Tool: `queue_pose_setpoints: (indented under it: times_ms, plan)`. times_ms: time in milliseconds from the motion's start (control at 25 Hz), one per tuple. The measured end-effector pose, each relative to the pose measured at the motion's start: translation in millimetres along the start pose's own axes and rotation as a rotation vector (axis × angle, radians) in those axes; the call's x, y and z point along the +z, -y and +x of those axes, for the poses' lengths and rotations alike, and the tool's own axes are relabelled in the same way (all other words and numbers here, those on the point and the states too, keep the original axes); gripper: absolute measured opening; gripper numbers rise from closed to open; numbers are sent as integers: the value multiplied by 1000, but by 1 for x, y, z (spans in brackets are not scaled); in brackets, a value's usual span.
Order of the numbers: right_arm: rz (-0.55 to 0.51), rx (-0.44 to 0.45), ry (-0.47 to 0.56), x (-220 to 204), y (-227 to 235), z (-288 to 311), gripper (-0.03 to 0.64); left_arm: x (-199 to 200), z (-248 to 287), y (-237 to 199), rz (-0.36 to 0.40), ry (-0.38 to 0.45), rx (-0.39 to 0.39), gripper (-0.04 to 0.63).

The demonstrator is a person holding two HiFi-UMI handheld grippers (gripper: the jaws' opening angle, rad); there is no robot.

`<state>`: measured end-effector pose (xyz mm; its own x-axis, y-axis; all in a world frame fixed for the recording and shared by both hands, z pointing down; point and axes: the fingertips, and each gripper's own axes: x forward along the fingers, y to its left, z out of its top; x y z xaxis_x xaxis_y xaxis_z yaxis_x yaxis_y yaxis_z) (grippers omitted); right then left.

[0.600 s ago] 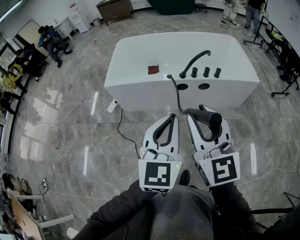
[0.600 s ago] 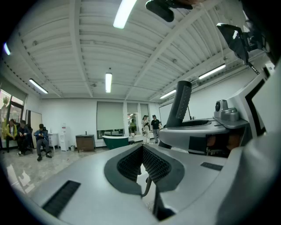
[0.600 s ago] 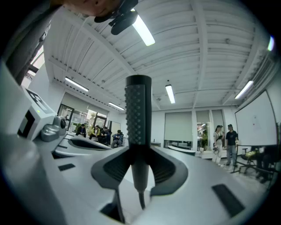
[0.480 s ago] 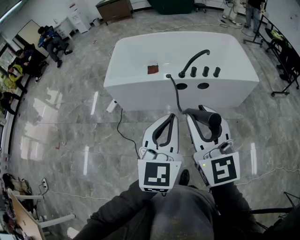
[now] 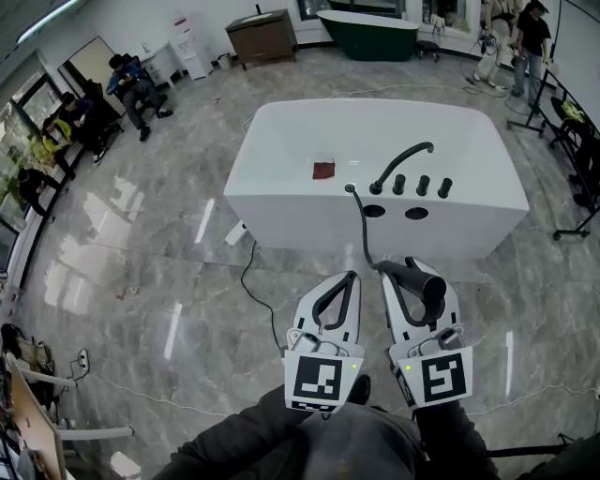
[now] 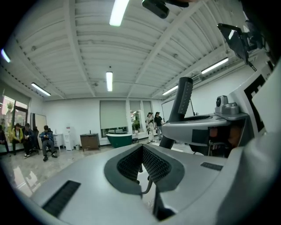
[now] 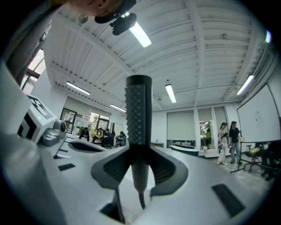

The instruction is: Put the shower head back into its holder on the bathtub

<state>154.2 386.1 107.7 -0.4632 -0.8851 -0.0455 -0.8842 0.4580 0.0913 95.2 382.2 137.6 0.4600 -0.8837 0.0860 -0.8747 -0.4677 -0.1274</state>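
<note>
– White, glossy, oval bathtub (image 5: 281, 192) in the middle of the grey marble floor (image 5: 141, 281): what is in it?
– A small reddish-brown square patch (image 5: 323, 170) lies on its bottom. On the near rim stand a black curved spout (image 5: 405, 157) and three black round knobs (image 5: 422, 185), with two dark oval openings (image 5: 374, 211) in front of them.
– And the black stick-shaped shower head (image 5: 419, 279)?
– Not on the tub. It lies crosswise at the tip of the right gripper (image 5: 410, 274), which is clamped on it. In the right gripper view the knobbed handle (image 7: 138, 114) stands upright between the pads of that gripper (image 7: 139, 165). Its thin black hose (image 5: 361, 230) runs from the rim down to the head.
– The left gripper (image 5: 352, 275)?
– Just beside the right one. Its jaws are together with nothing between them, as the left gripper view shows (image 6: 141, 151).
– What else is around?
– A thin black cable (image 5: 248, 272) trails over the floor by the tub's near left corner. Seated people (image 5: 131, 80) are far left, a dark green tub (image 5: 370, 19) and a brown cabinet (image 5: 262, 36) at the back, and standing people (image 5: 530, 37) at the far right. Only bare floor lies between the grippers and the tub.
– Anything changed from half a second ago?
– The tub sits lower in the head view, and more of the room behind it shows. Both grippers sit lower too, and the right one holds the head as before.
</note>
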Motion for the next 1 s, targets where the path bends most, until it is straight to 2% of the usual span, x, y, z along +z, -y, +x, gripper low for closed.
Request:
queue_pose_setpoints:
  times_ms: [200,400,640,1000]
  plan:
    - [-4,33,20,10,0,0,140,-3,-3,-3,-3,-18,41,3]
    - [13,57,22,12,1,2,141,-17,6,-4,-15,-53,46,3]
    - [12,45,2,4,5,40,140,-28,41,-38,-60,-25,34,3]
    - [8,52,-17,-4,4,106,140,-42,91,-93,-72,-35,-1,3]
